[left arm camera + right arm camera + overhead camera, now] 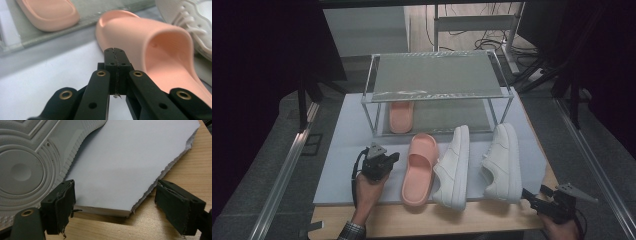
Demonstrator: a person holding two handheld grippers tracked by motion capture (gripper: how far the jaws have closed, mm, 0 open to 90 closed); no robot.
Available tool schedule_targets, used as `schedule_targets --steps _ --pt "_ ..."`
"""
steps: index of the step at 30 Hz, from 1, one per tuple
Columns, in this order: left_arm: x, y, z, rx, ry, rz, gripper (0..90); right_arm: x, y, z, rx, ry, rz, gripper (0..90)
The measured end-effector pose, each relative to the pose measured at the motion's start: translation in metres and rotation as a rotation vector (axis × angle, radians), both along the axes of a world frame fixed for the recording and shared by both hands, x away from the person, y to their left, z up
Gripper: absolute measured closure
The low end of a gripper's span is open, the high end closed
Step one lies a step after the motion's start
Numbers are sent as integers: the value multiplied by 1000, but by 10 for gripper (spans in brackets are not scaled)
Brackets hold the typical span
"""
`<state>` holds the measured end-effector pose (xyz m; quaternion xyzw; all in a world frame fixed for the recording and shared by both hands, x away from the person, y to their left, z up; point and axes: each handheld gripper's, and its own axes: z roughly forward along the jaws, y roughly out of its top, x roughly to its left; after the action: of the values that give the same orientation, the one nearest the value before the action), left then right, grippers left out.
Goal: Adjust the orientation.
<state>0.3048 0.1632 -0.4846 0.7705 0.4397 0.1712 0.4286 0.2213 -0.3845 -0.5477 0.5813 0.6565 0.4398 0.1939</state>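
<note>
A pink slipper lies on the white mat in front of a clear two-tier rack. Its twin rests on the rack's lower shelf. Two white sneakers lie on their sides to the right. My left gripper is just left of the near slipper, shut with nothing in it. In the left gripper view its closed tips are close to the slipper's strap. My right gripper hovers at the mat's near right corner, open, beside a sneaker's sole.
The mat's torn edge ends on the wooden table, which stops close behind my right gripper. Metal rails run along both sides of the table. Cables and desk legs stand beyond the rack.
</note>
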Motion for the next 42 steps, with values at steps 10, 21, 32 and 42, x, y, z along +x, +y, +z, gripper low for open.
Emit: schedule_targets --steps 10,21,32,42 --pt "-19 -13 -1 -28 -2 -65 900 0 0 0 3 0 -2 169" --pt "-11 -36 -9 -21 13 -97 900 0 0 0 3 0 -2 170" --pt "-3 -38 -13 10 13 -69 899 0 0 0 2 0 -1 170" --pt "2 -28 -13 0 18 -49 900 0 0 0 0 -1 -1 170"
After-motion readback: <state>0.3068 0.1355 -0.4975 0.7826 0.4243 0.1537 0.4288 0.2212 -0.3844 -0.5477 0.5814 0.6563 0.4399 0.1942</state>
